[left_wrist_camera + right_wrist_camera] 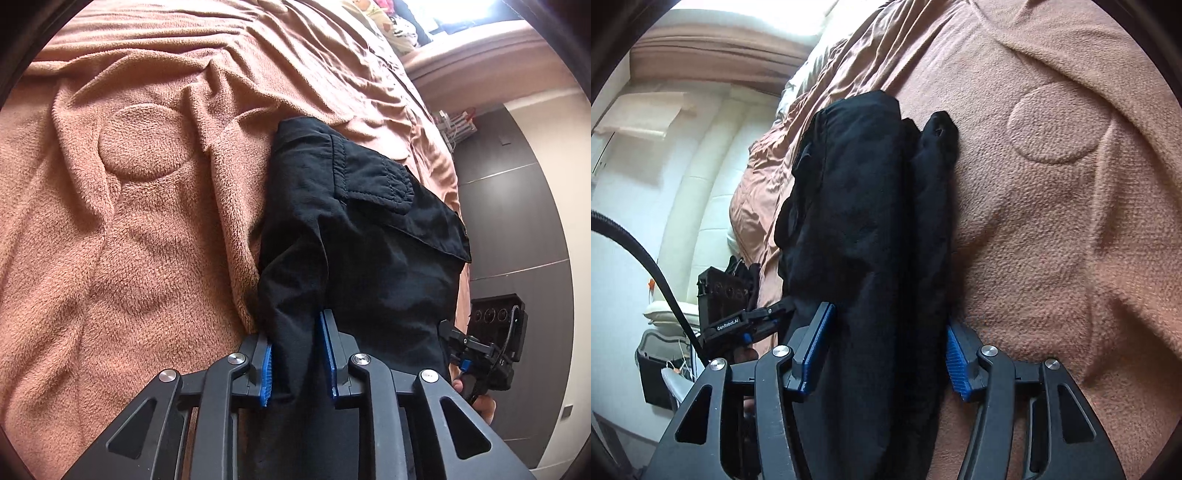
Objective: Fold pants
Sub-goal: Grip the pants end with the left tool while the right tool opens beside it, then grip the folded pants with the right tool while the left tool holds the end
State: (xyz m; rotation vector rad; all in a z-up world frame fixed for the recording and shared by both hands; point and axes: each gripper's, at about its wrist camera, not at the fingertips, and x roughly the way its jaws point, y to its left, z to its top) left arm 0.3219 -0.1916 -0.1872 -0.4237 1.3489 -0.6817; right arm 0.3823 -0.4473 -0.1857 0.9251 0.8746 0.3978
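Note:
The black pants (pixel 369 236) hang bunched over a brown fleece blanket (pixel 129 221) on a bed. My left gripper (pixel 297 354) is shut on a fold of the black cloth between its blue pads (pixel 328 354). A flapped pocket (pixel 373 177) shows on the pants. In the right wrist view the pants (pixel 864 229) hang as a thick roll. My right gripper (pixel 886 354) is shut on that thick bundle, its blue pads (pixel 956 365) pressed against both sides. Each gripper shows at the edge of the other's view, the right one (pixel 476 350) and the left one (pixel 738 321).
The blanket (pixel 1052 221) covers the bed and has a round embossed patch (pixel 1056 125). The bed edge drops to a dark floor (pixel 517 206) on one side. A white padded headboard (pixel 701 192), a black bin (pixel 657 373) and a black cable (pixel 646 266) are beside the bed.

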